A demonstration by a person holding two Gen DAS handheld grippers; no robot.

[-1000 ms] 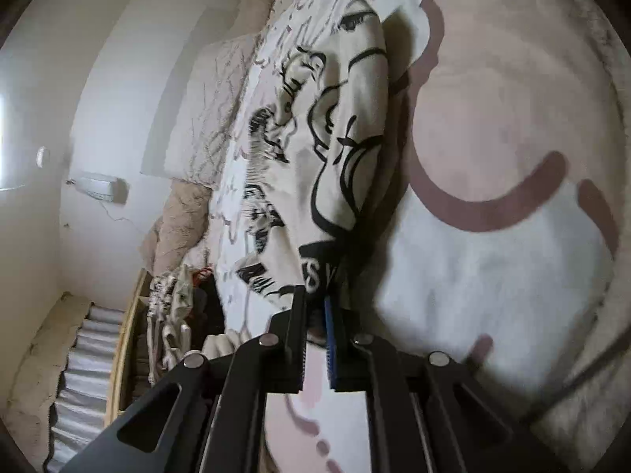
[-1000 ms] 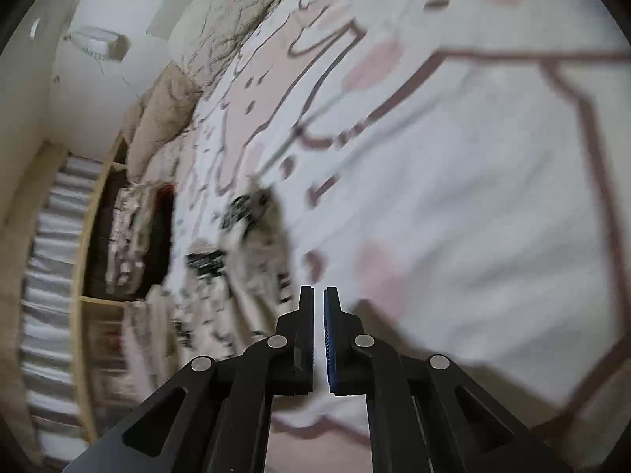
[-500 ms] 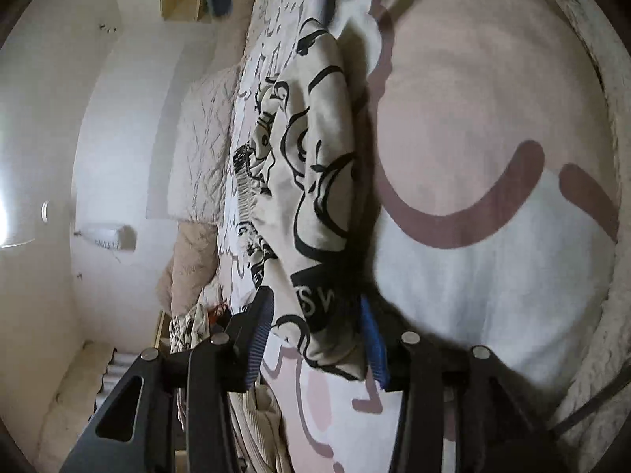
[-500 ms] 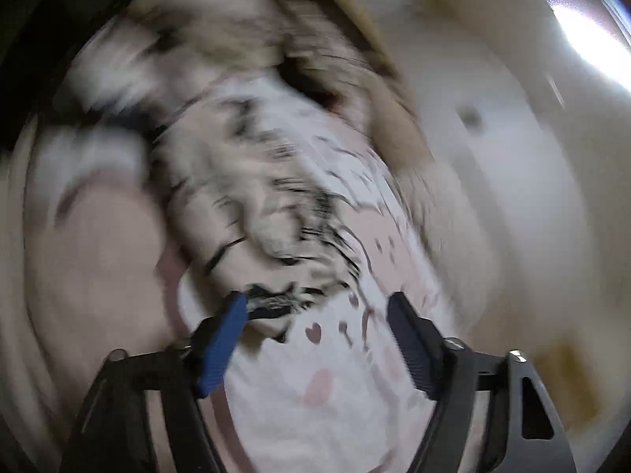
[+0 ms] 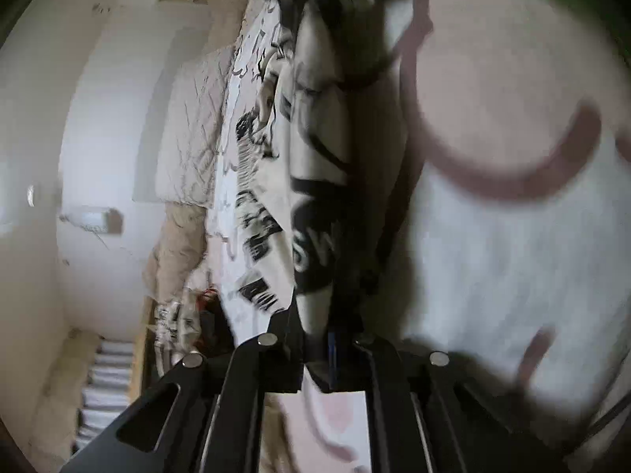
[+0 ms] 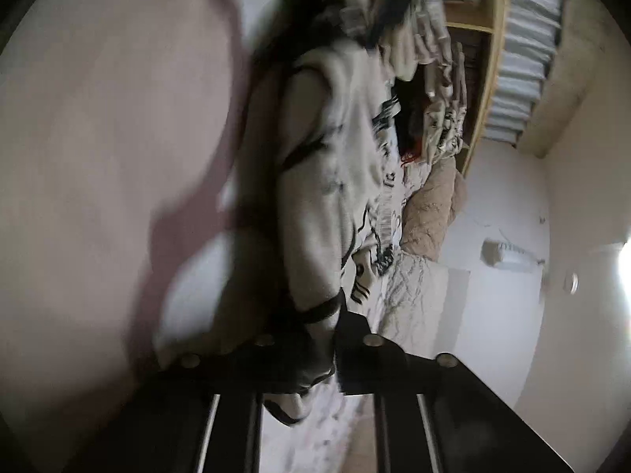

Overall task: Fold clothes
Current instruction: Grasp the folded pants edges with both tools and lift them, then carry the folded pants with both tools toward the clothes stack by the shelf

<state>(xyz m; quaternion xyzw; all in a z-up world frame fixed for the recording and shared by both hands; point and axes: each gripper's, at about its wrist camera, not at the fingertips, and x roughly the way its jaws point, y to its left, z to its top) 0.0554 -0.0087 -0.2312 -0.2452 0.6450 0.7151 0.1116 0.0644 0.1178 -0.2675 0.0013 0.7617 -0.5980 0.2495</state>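
Now 2 grippers clamped on garment

"SW" on garment (partly hidden)

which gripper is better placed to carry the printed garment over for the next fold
Neither clearly: the left gripper and the right gripper each pinch an end of the cream black-printed garment. The left's view is sharper, so it probably makes the steadier anchor.
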